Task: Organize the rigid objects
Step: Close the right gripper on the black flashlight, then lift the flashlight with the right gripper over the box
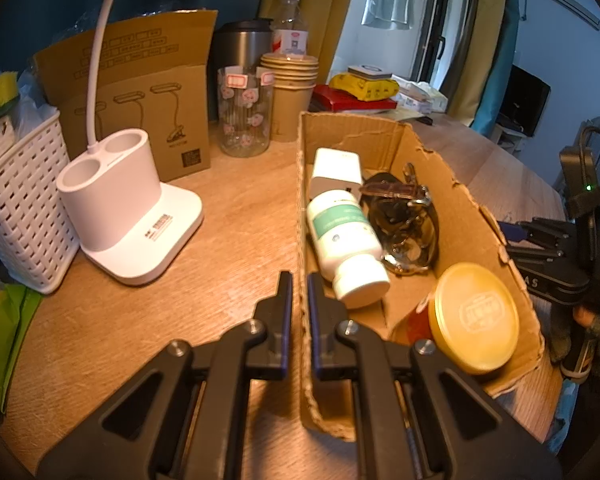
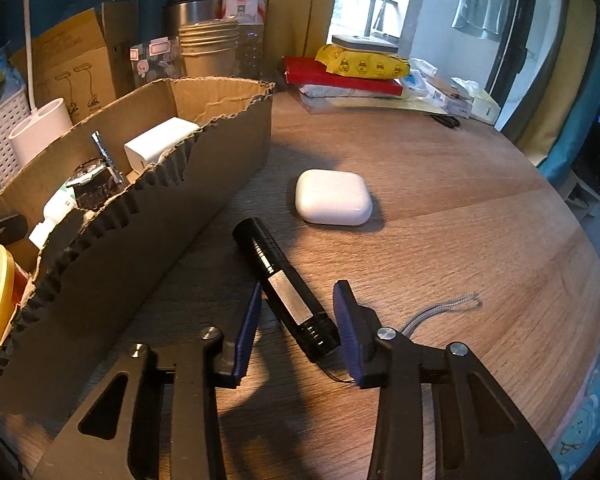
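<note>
Surface: wooden tabletop, grain visible, its curved edge bordering blue fabric at lower right. Room: curtains, a window and hung clothing behind.

Cardboard box, torn rim, lay near the middle of the table, holding a white pill bottle, a white charger, a watch and a yellow-lidded jar.

Left gripper was pinched shut on the box's left wall. Right gripper straddled the black flashlight on the bare table beside the box; contact with its pads could not be told. White earbud case lay just beyond.

Back edge crowded: lamp base, white basket, paper cups. Open tabletop remained to the right of the box.
</note>
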Motion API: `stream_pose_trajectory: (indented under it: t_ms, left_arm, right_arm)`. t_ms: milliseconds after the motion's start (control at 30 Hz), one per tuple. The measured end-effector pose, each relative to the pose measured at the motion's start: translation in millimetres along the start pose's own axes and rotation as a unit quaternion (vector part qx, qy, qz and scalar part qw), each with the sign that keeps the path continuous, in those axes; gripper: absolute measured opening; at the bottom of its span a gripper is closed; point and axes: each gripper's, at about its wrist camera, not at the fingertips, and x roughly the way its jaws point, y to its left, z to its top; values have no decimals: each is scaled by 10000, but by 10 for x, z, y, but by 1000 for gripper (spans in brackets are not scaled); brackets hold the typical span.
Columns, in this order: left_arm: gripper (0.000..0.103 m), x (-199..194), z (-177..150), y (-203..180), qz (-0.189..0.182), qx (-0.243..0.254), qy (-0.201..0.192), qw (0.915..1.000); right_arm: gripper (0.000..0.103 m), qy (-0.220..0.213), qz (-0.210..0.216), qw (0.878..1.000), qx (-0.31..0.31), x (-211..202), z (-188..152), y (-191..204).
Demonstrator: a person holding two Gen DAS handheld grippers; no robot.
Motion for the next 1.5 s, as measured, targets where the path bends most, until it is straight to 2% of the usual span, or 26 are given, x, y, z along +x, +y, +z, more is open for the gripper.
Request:
stream_pose_trajectory:
  t_ms: [233,800,1500]
  left_arm:
    - [7,1,3,5,-3,4,-3,10000]
    - [7,-2,-7,-5,4,7,-7,10000]
    - [7,-7,-8,-6,7,13,-13,10000]
  right_arm:
    - [23,-21,-8,10000,-47,-14,-5,28]
    - [21,-528,-27,9985,127,-389,31,21]
    - [22,-1040,-9,9946,-12,-866,221,148]
